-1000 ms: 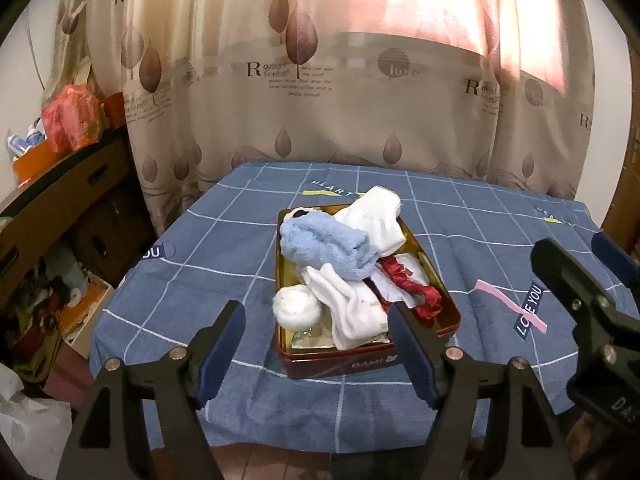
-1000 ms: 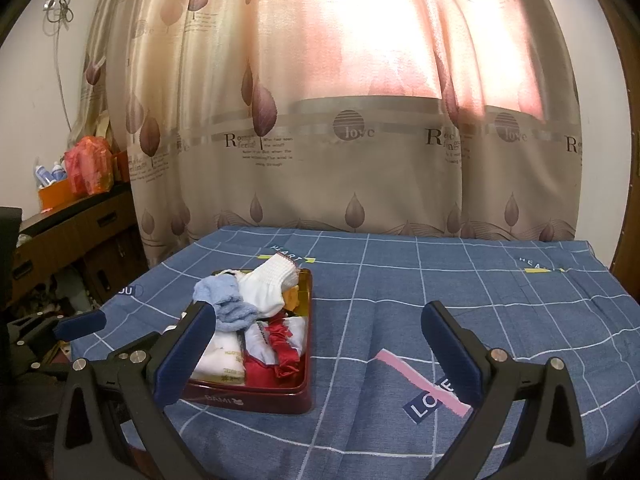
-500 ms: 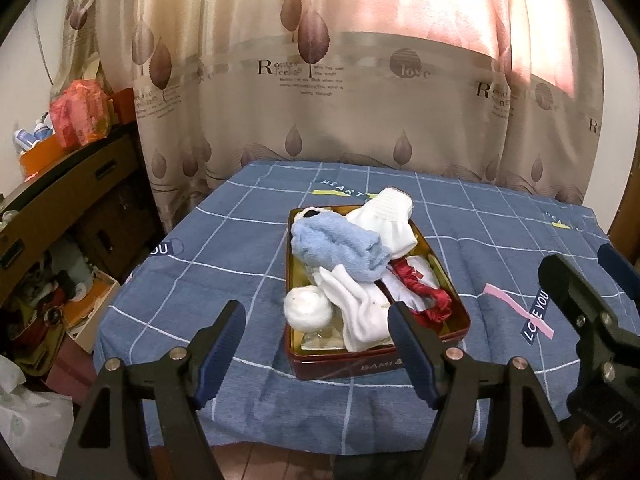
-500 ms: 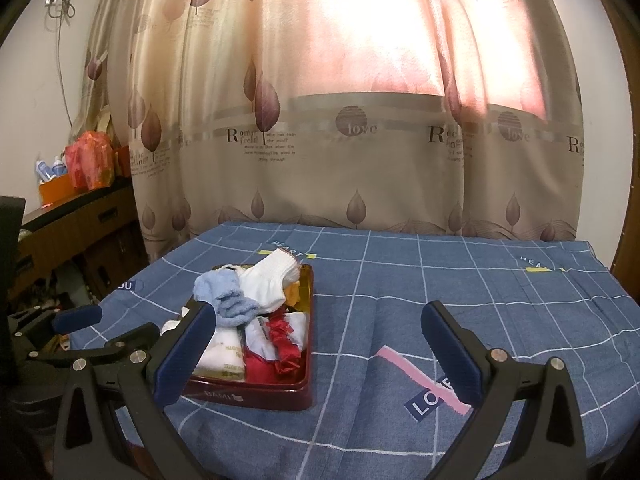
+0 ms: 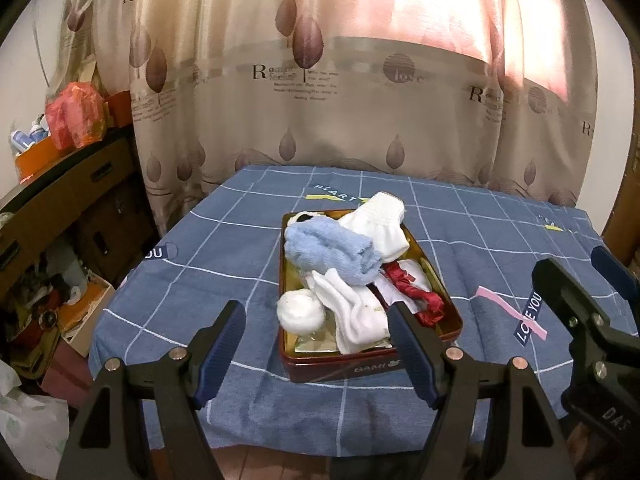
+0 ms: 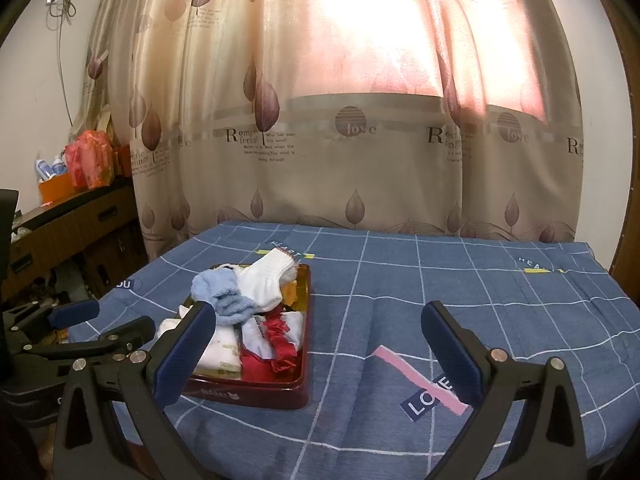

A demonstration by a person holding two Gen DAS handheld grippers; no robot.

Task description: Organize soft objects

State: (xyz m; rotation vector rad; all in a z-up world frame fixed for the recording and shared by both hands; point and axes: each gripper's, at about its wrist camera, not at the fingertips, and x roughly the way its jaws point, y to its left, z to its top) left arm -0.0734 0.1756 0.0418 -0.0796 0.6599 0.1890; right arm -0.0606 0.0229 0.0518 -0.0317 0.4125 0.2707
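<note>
A dark red tin tray (image 5: 352,368) (image 6: 256,390) sits on the blue checked tablecloth and holds a pile of soft things: a rolled light blue towel (image 5: 332,250) (image 6: 224,294), white socks (image 5: 380,220) (image 6: 268,280), a white ball (image 5: 300,310) and a red cloth (image 5: 416,294) (image 6: 282,346). My left gripper (image 5: 316,340) is open and empty, just in front of the tray's near edge. My right gripper (image 6: 320,340) is open and empty, to the right of the tray; it also shows in the left wrist view (image 5: 588,296).
The tablecloth (image 6: 440,300) covers the whole table, with a leaf-print curtain (image 5: 320,80) behind it. A wooden cabinet (image 5: 60,200) with an orange box and a red bag stands on the left. Clutter lies on the floor (image 5: 48,312) beside the table's left edge.
Both views have drawn back slightly and lifted a little; the tray sits a bit farther right in the left wrist view. Both grippers stay open and empty.
</note>
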